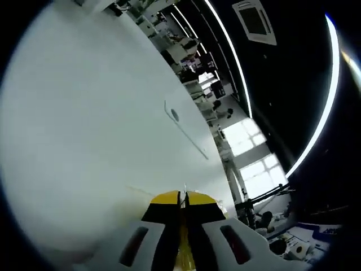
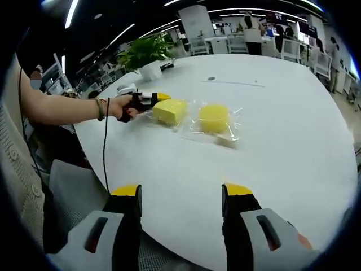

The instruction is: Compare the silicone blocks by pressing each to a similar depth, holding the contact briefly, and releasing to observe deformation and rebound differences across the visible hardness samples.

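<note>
I'm seeing the left claw point(image 1: 181, 199) with its jaws closed together, yellow tips meeting in the left gripper view, nothing between them. In the right gripper view that same left claw point(image 2: 151, 99) is reaching out in a person's hand point(image 2: 123, 106), tip just touching or right beside the edge of the square yellow block point(image 2: 170, 110); I cannot tell which. The right claw point(image 2: 181, 197) is spread wide, released, holding nothing and hovering at the near edge of the white desk point(image 2: 282, 135), well apart from the samples.

Both blocks are sitting mid-desk on crinkly clear plastic wrap point(image 2: 228, 132), the round yellow block point(image 2: 214, 117) just beside the square one. I'm judging them as light, soft silicone that will dent and spring back, and the wrap looks slippery, so they may be sliding under a sideways push. I'm thinking pressing straight down on the top face centre is the way, not gripping the edges.

A potted plant point(image 2: 148, 56) is standing at the far desk edge.
</note>
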### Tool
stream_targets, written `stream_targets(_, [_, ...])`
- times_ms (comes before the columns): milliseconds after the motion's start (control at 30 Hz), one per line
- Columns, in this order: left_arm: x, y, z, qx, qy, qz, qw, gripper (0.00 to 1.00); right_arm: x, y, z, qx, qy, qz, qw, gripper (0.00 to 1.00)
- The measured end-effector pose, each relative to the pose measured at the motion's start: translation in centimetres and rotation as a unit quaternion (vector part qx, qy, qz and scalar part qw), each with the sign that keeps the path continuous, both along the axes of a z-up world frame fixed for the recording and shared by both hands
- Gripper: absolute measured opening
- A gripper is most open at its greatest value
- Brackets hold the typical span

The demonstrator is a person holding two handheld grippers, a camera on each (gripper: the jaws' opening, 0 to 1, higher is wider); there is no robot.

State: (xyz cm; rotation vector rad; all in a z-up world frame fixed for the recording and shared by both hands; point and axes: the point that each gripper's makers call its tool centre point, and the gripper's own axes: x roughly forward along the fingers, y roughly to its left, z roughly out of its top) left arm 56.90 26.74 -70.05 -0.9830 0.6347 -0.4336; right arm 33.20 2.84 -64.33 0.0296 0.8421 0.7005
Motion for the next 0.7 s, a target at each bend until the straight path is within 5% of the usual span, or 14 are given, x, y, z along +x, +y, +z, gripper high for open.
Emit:
stream_targets(500, [0.4, 0.1, 2.1, 0.033, -0.037, -0.009, 0.9988, 0.0, 0.0, 0.4, 0.4, 0.004, -0.008, 0.003, 0.9999, 0.53])
stream_targets(600, [0.0, -0.1, 2.5, 0.019, -0.018, -0.011, 0.9996, 0.0, -0.1, 0.6, 0.6, 0.005, -0.012, 0.005, 0.9999, 0.53])
stream_targets(700, [-0.1, 0.1, 3.1, 0.025, -0.028, -0.006, 0.9993, 0.0, -0.2, 0.7, 0.8, 0.006, -0.015, 0.007, 0.9998, 0.53])
